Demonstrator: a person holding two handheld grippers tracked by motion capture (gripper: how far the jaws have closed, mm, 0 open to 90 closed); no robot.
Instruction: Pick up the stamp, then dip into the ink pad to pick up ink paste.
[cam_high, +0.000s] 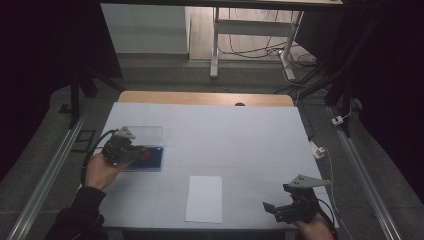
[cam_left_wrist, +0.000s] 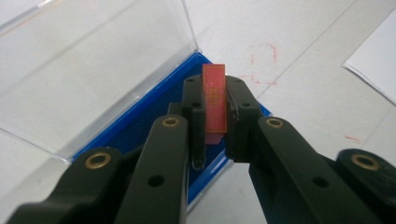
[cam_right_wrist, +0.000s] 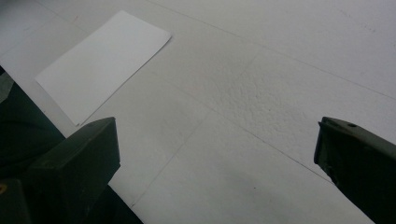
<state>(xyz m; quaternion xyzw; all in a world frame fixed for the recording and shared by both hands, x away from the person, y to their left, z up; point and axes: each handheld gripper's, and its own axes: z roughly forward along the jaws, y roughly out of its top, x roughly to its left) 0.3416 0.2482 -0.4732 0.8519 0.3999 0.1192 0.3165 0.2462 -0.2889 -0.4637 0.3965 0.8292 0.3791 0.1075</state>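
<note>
My left gripper (cam_left_wrist: 215, 107) is shut on a small red block with gold markings (cam_left_wrist: 215, 100), held upright over a blue tray (cam_left_wrist: 140, 123) whose clear lid (cam_left_wrist: 88, 70) is swung open. From above, the left gripper (cam_high: 142, 152) sits at the table's left over the blue tray (cam_high: 152, 161), with the clear lid (cam_high: 145, 134) behind it. My right gripper (cam_high: 274, 209) is at the front right corner of the table, wide open with nothing between its jaws. In the right gripper view the two fingers (cam_right_wrist: 77, 163) stand far apart over bare white tabletop.
A white sheet of paper (cam_high: 204, 198) lies at the front middle of the white table (cam_high: 240, 140); the sheet of paper (cam_right_wrist: 102, 60) also lies ahead of the right gripper. Faint red marks (cam_left_wrist: 261, 65) are on the tabletop beyond the tray. A desk frame and cables (cam_high: 260, 45) stand behind the table.
</note>
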